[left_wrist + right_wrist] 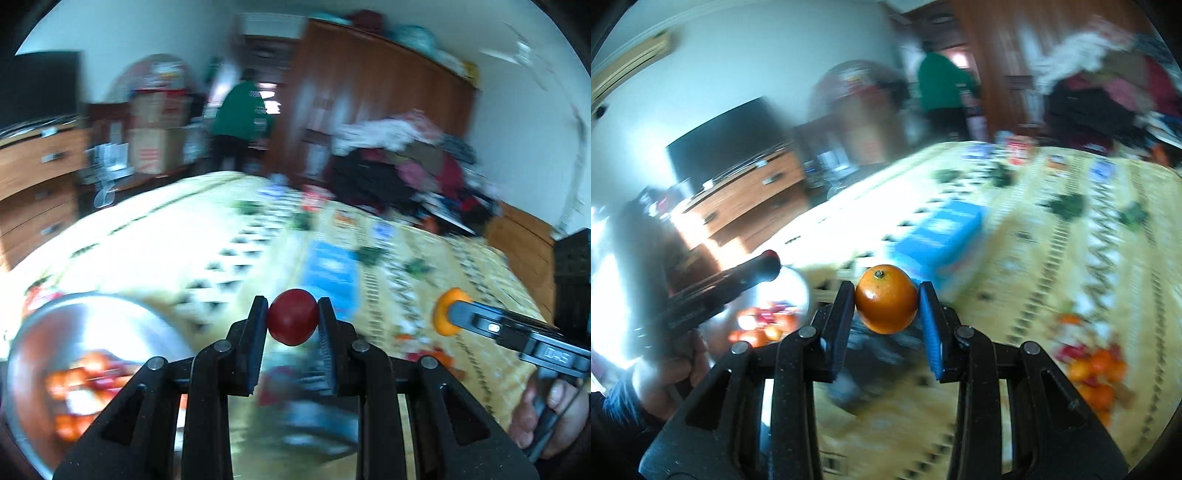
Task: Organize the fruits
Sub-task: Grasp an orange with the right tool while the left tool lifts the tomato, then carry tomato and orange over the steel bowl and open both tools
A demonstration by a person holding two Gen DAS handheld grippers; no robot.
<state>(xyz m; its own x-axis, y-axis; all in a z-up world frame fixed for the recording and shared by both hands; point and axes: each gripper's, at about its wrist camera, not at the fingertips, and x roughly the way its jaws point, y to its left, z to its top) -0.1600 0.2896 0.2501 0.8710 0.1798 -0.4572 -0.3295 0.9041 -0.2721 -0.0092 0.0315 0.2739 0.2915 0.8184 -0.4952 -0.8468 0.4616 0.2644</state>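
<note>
Above the patterned bed (pixel 155 236), near the steel bowl (pixel 26 354) at its left: left claw (pixel 292 318) clamps a red fruit (pixel 293 317), right claw (pixel 887 300) an orange (pixel 886 299); carry step, next probably calls for lowering each into its container.

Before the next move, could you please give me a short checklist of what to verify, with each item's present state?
1. Left gripper shut on the red fruit: ok.
2. Right gripper shut on the orange: ok.
3. Each fruit sits centred between its fingers: ok.
4. Metal bowl in view, already holding fruit: ok.
5. Which fruit belongs in the bowl: cannot tell, its contents are blurred.
6. Loose fruit pile remaining on the bedspread: not ok, more to sort.
</note>
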